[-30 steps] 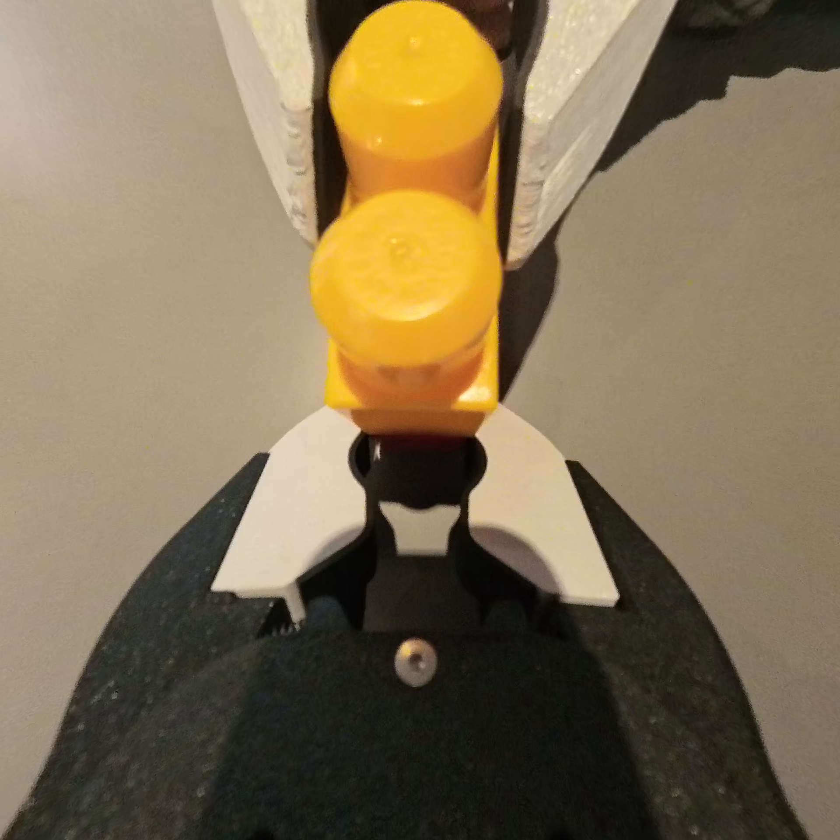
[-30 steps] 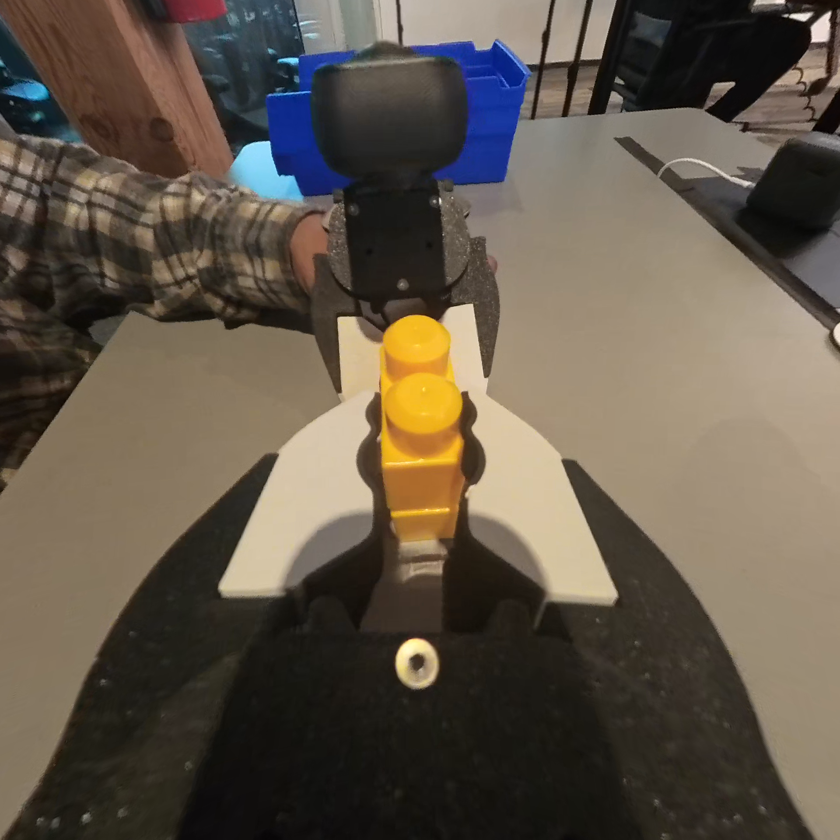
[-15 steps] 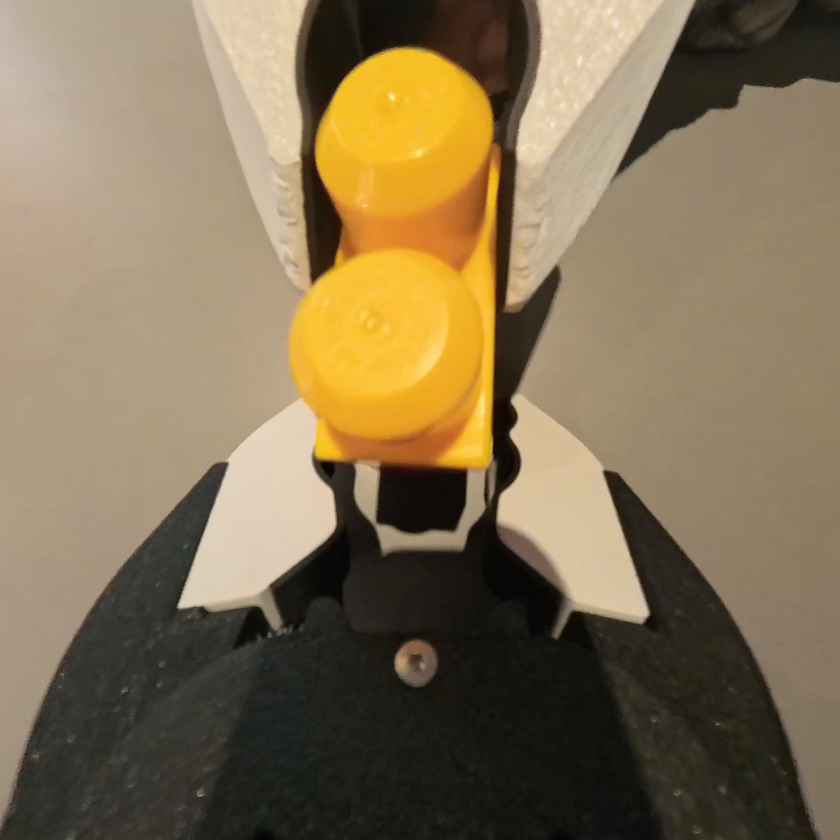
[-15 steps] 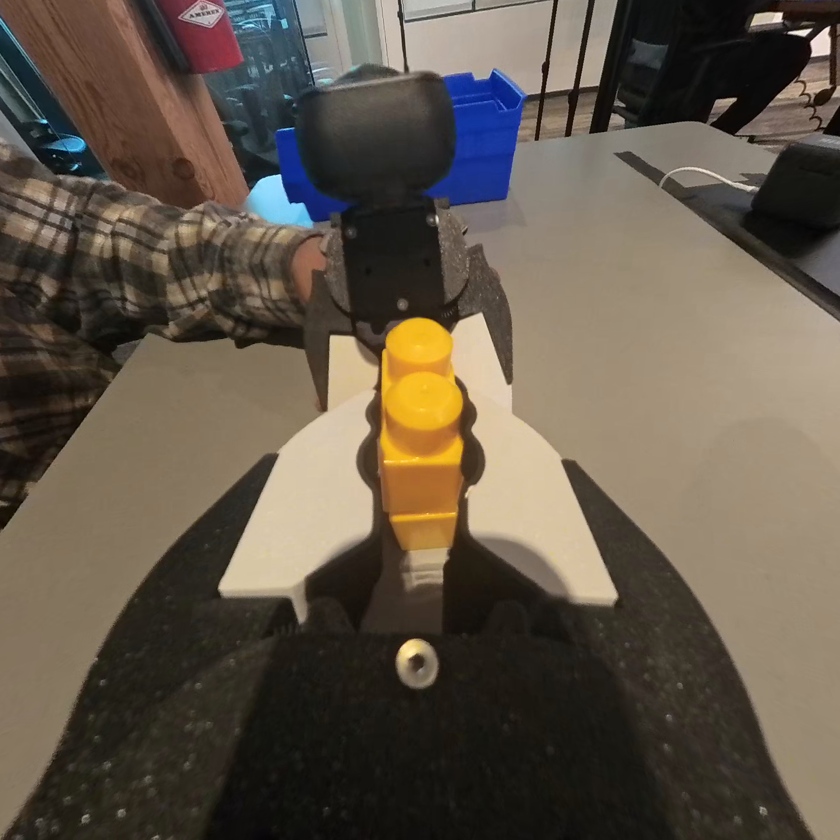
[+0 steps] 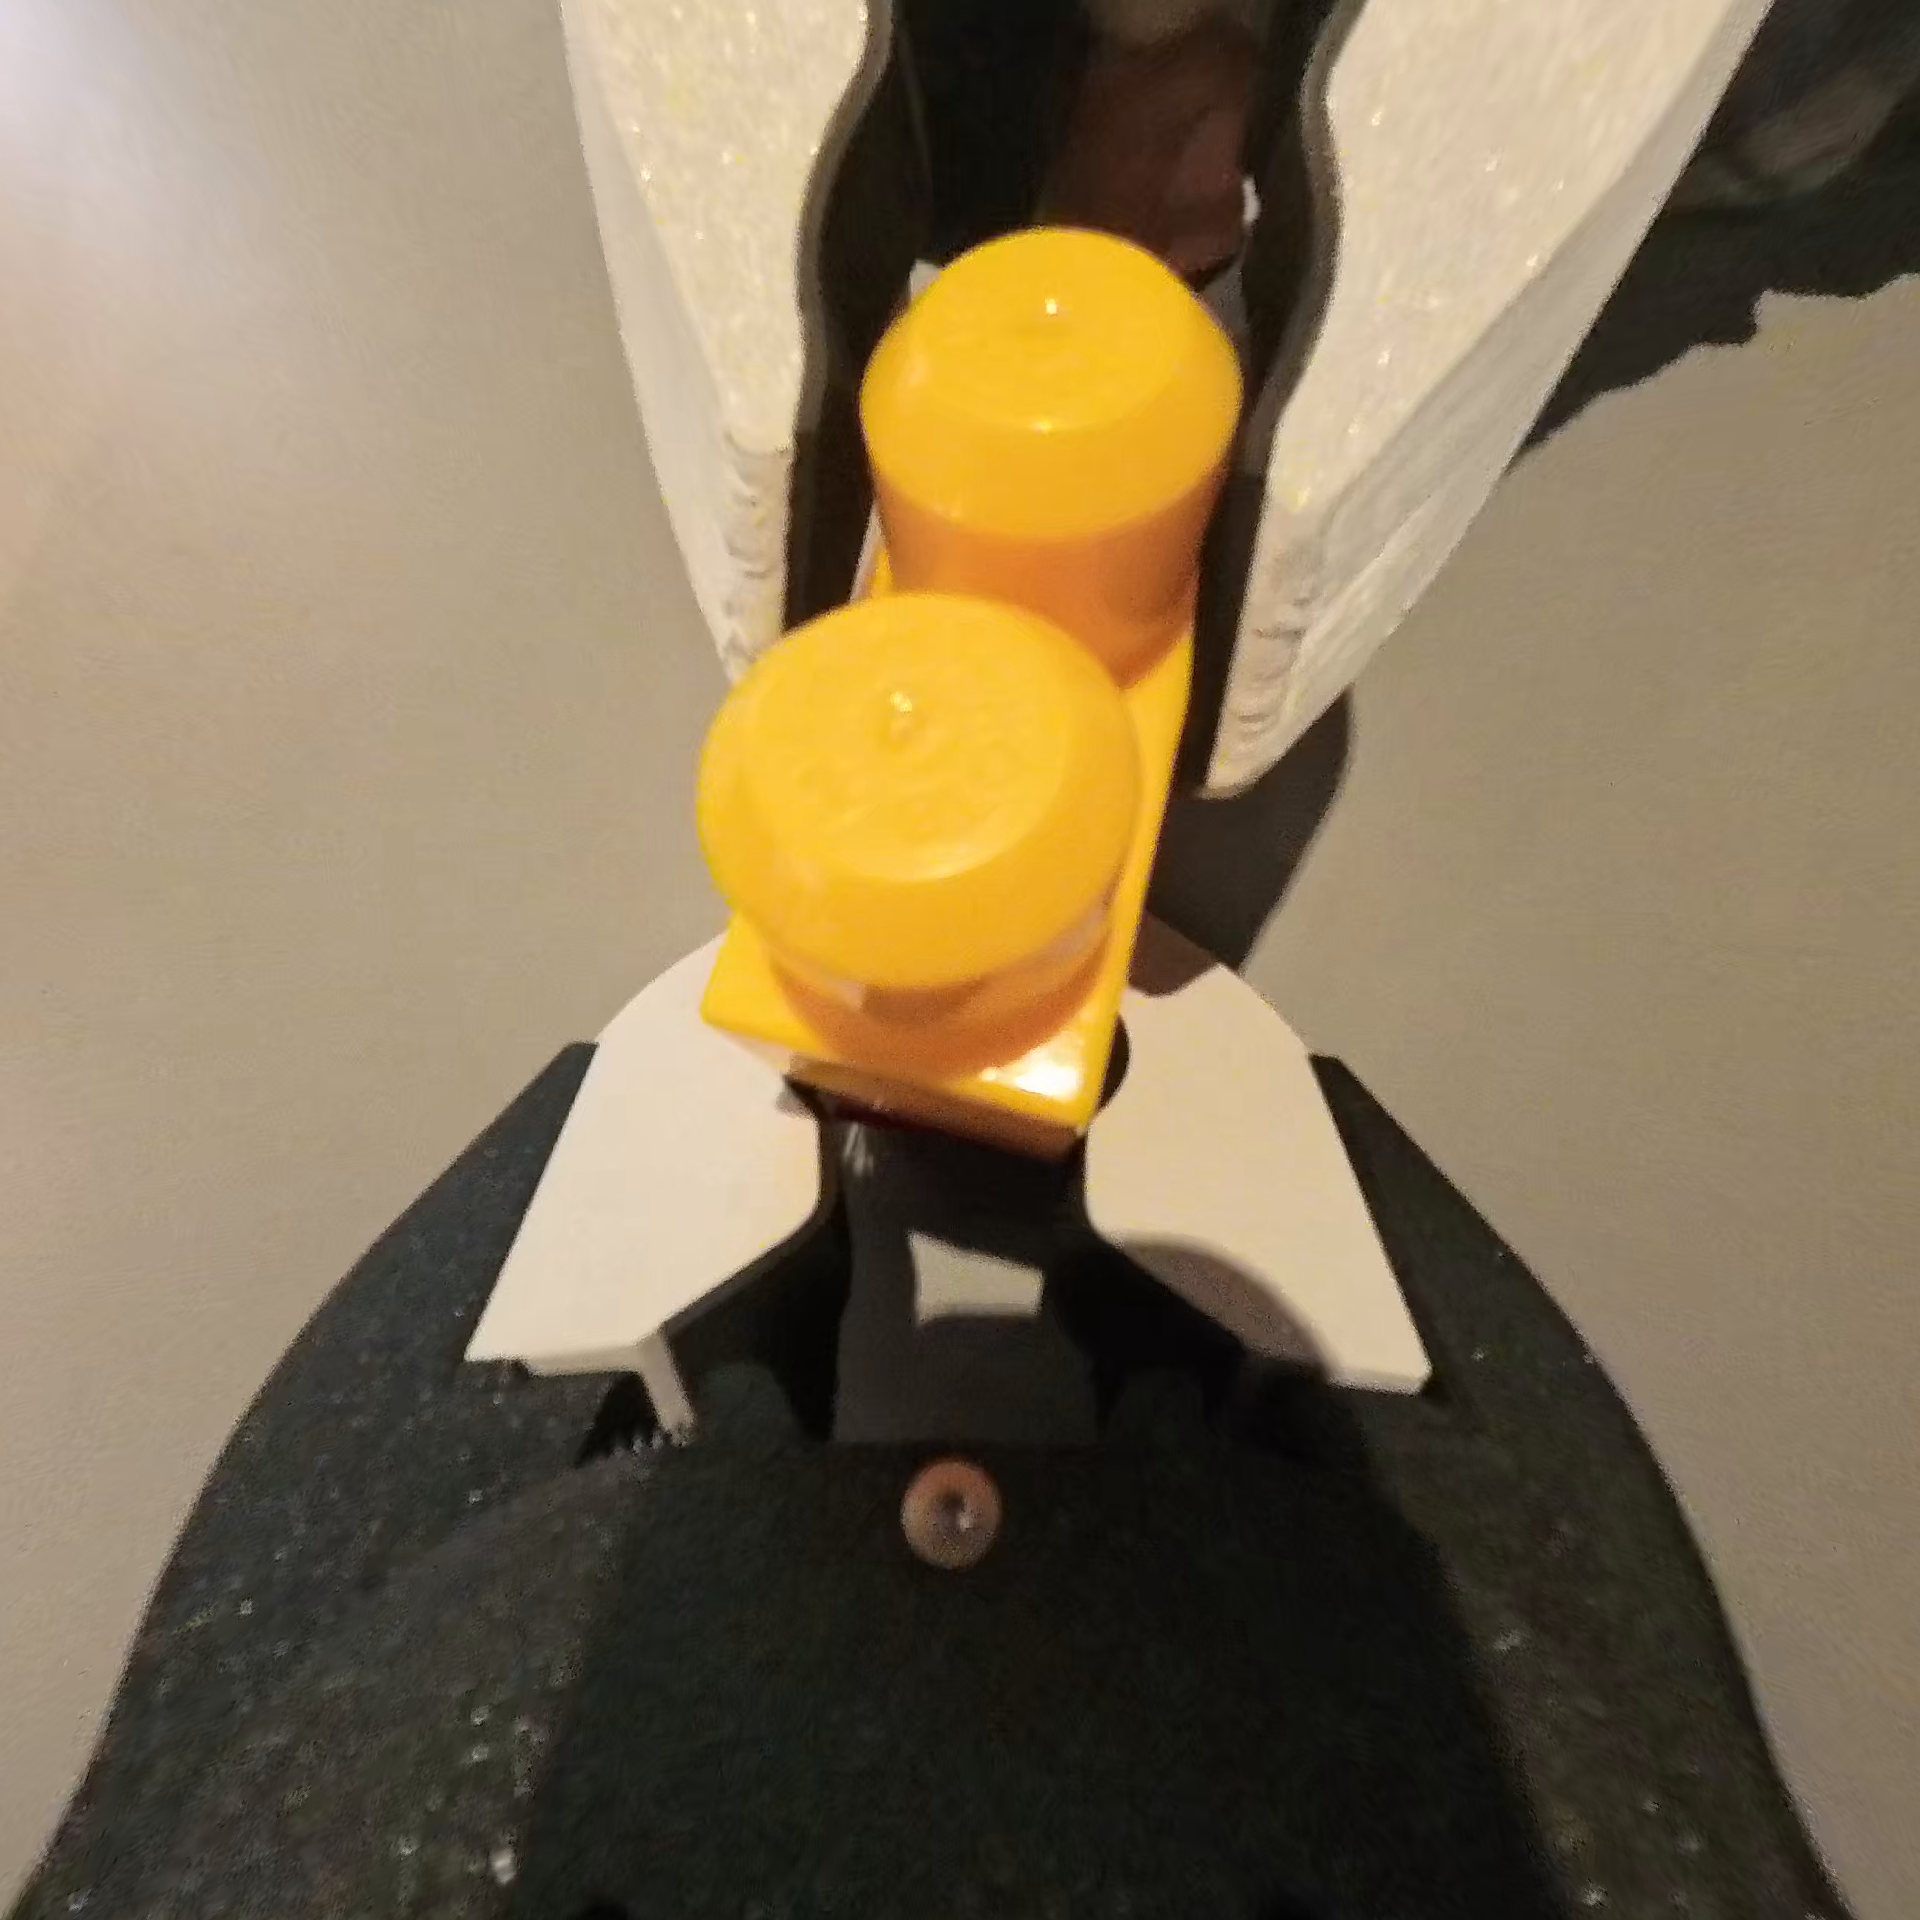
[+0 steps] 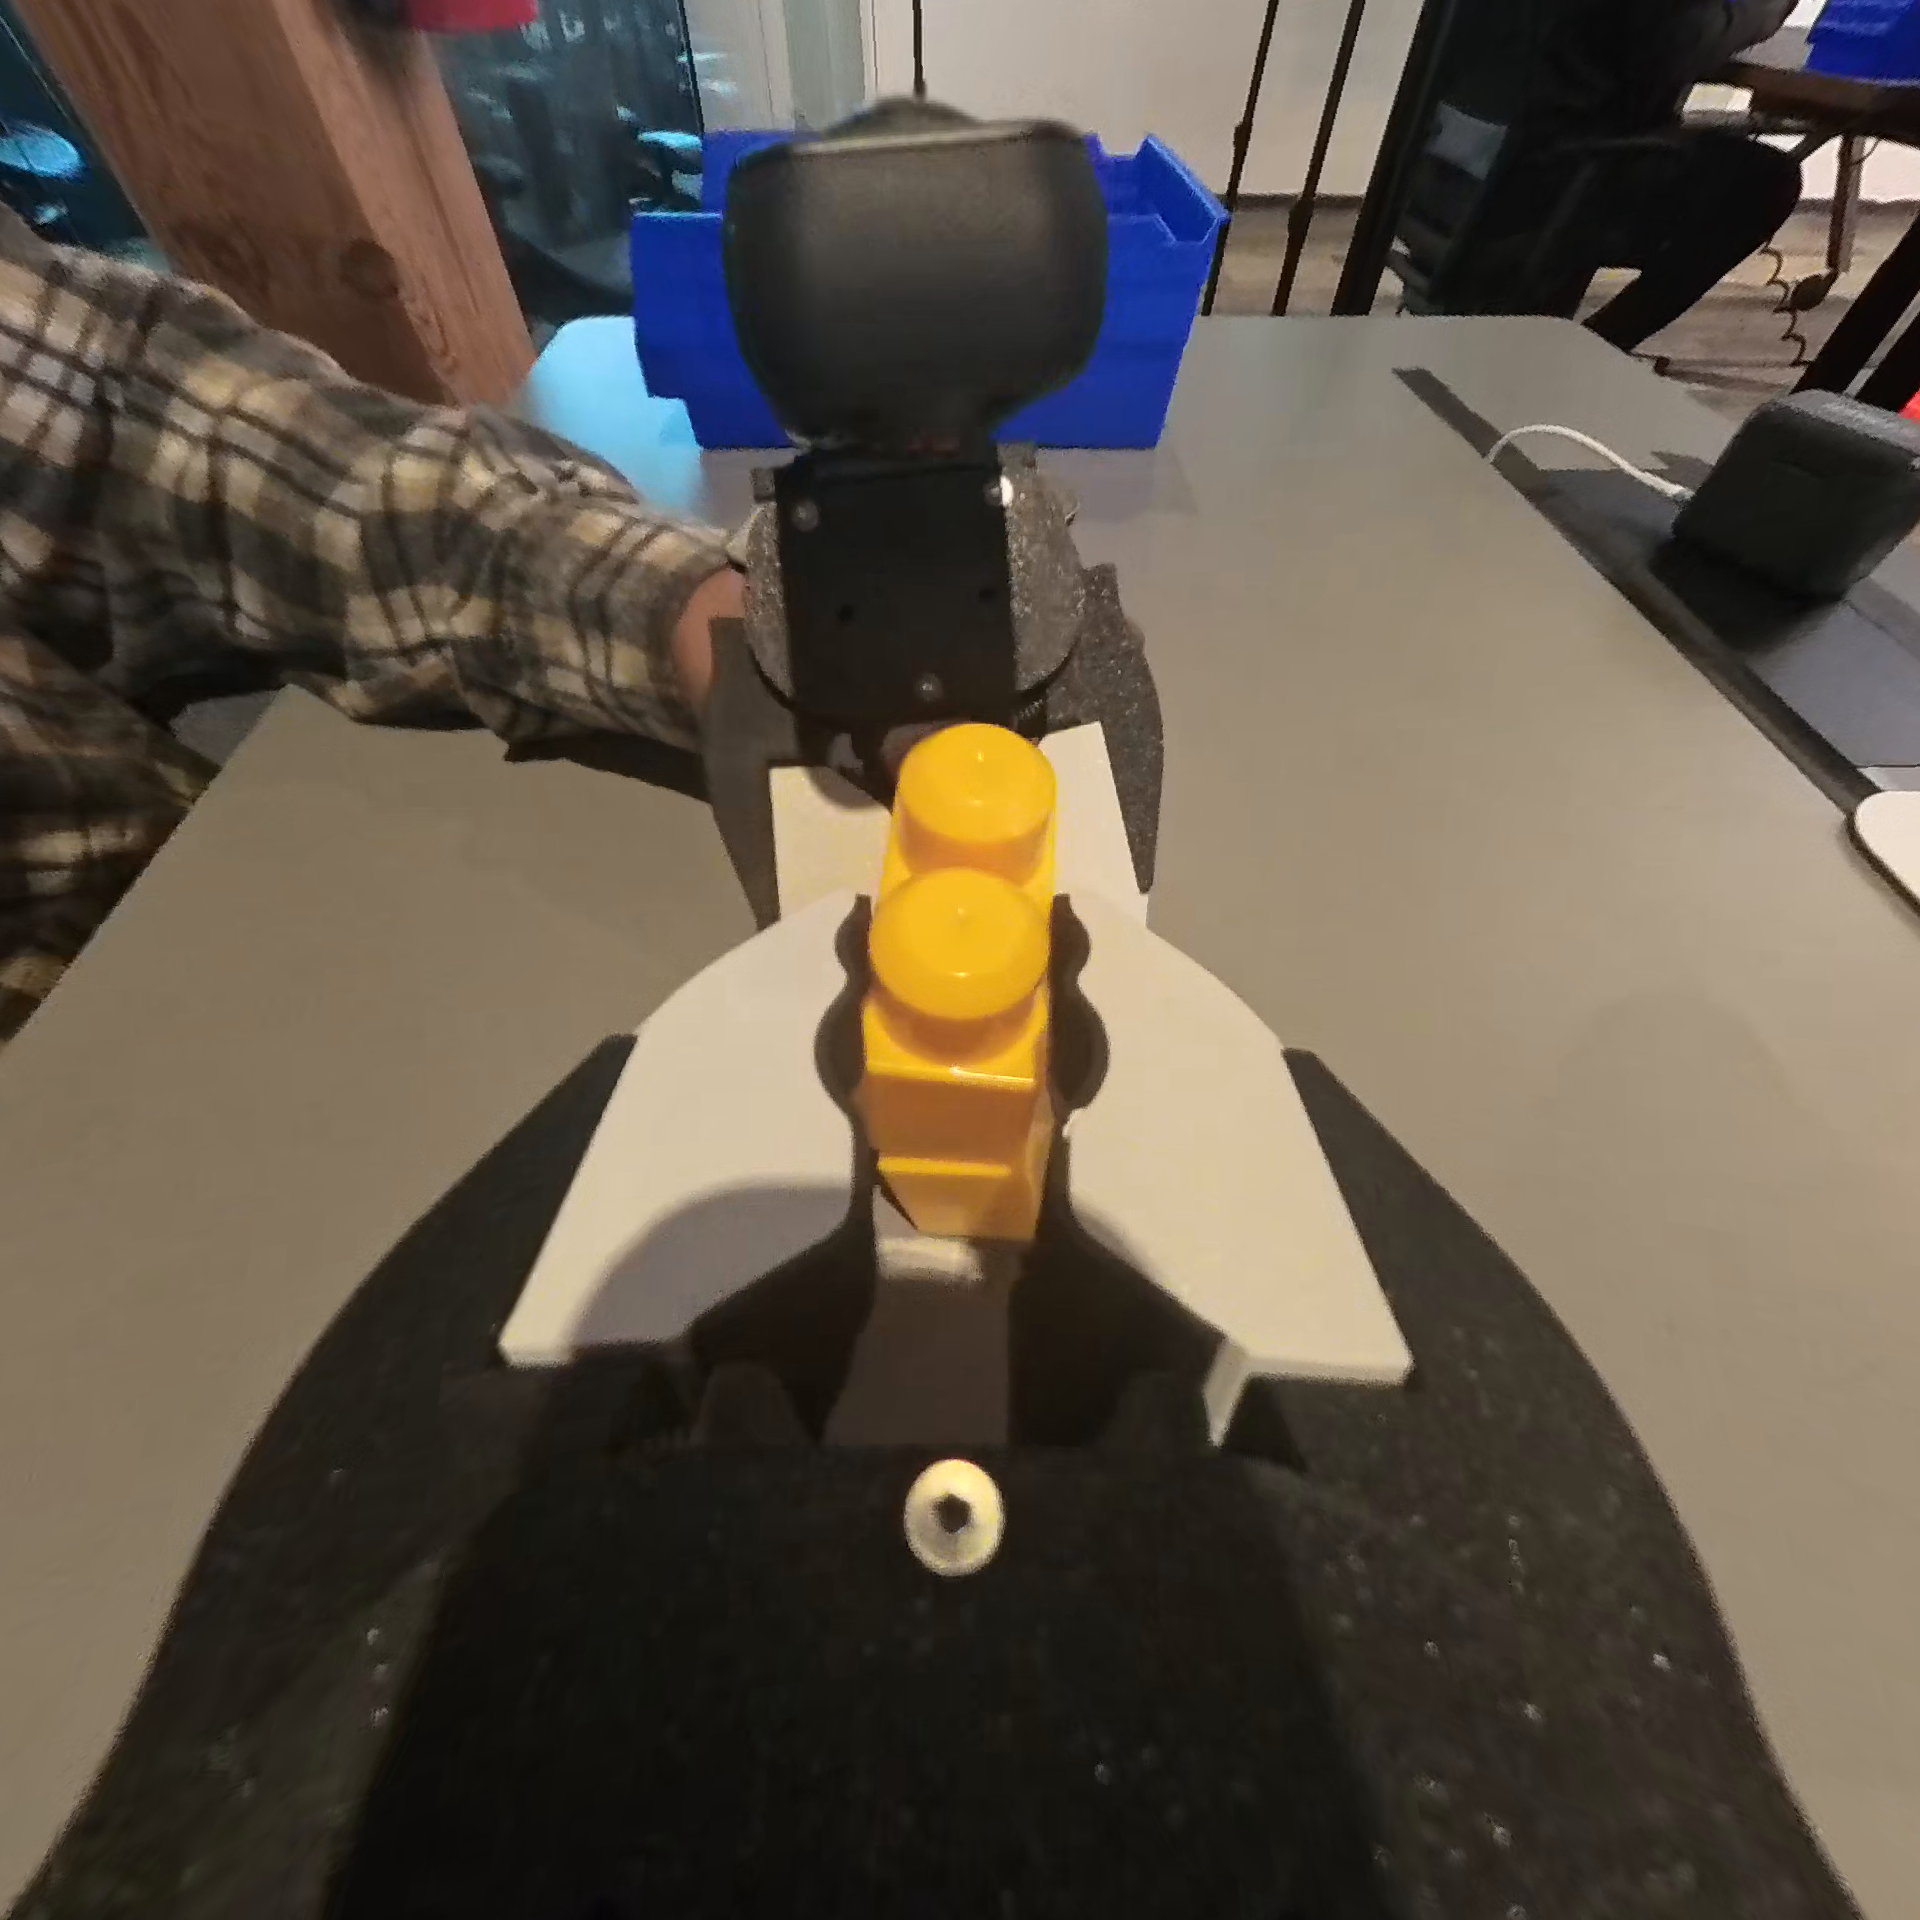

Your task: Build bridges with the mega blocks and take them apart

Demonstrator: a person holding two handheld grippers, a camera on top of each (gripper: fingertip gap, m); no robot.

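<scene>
Yellow block, one: glossy moulded plastic, two round studs. Held over matte grey table, clamped between flat white fingers of right gripper. Left gripper, grainy black body, met block's other end; grip could not be told. Plaid sleeve, one. Blue bin, one. Block skewed leftward in left wrist view against half a second earlier.

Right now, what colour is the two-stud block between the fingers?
Yellow. The two-stud mega block shows best in the right wrist view, studs up.

Opposed close wrist views, left downward, right level, sharing one yellow block.
</scene>
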